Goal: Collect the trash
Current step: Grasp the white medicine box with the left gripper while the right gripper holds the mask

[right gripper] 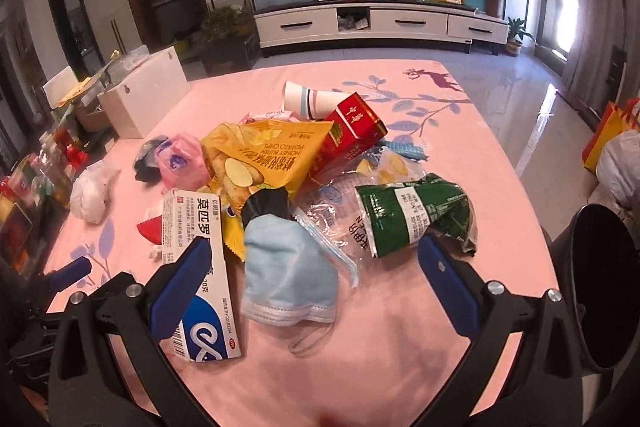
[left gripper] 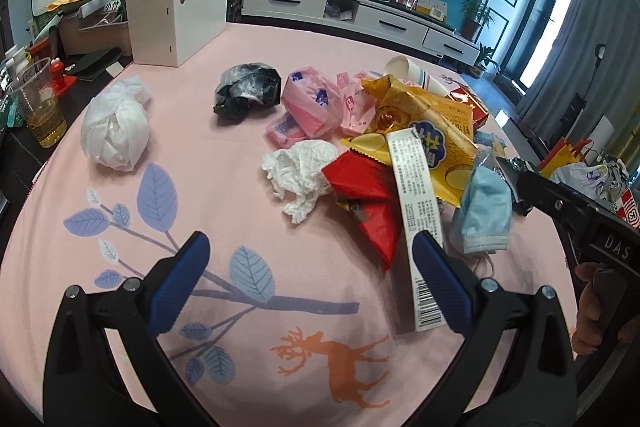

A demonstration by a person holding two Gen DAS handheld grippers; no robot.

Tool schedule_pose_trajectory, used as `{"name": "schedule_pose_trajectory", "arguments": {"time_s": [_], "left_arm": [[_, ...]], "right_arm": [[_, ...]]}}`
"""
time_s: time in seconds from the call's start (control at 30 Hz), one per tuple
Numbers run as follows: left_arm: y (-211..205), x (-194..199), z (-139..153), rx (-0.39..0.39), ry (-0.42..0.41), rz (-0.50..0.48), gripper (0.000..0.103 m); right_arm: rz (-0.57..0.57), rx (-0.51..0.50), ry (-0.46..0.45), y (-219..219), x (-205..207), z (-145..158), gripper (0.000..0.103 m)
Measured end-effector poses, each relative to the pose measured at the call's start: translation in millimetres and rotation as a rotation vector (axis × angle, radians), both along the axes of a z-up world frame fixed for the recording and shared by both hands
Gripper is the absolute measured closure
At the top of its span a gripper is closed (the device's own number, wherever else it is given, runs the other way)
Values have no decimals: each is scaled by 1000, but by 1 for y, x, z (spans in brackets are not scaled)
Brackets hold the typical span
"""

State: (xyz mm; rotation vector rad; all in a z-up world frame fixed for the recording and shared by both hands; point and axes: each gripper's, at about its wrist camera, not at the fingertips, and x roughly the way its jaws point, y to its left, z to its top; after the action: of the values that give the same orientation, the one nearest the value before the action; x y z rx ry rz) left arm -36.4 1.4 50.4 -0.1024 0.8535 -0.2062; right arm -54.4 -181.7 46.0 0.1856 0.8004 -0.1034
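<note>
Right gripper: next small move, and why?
Probably ease the right gripper forward and down onto the blue face mask, then close. Its jaws are open and empty, the mask lies loose on the tablecloth directly between them, and the black bin stands close at right.

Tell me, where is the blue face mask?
The face mask lies on the pink tablecloth, low in the right wrist view, between the white box and the green bag.
</note>
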Motion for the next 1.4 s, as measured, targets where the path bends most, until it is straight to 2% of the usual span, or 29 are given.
{"name": "schedule_pose_trajectory", "arguments": {"time_s": [0.33, 0.47, 0.93, 1.03, 1.13, 1.4], "left_arm": [[0, -1, 1, -5, -1, -6, 3], [1, -1, -1, -32, 13, -18, 3], [12, -1, 4, -89, -3, 17, 3], [14, -1, 5, -103, -5, 16, 3], [14, 0, 5, -138, 5, -4, 3], [0, 7, -12, -271, 108, -112, 20]], "right_arm": [[-20, 7, 22, -3, -2, -3, 3], [-17, 38, 31, -6, -2, -4, 2], [-21, 35, 29, -6, -4, -1, 3], [-26, 34, 37, -7, -5, 0, 6], [-18, 96, 52, -12, -5, -1, 10], [8, 212, 98, -15, 0, -13, 28]]}}
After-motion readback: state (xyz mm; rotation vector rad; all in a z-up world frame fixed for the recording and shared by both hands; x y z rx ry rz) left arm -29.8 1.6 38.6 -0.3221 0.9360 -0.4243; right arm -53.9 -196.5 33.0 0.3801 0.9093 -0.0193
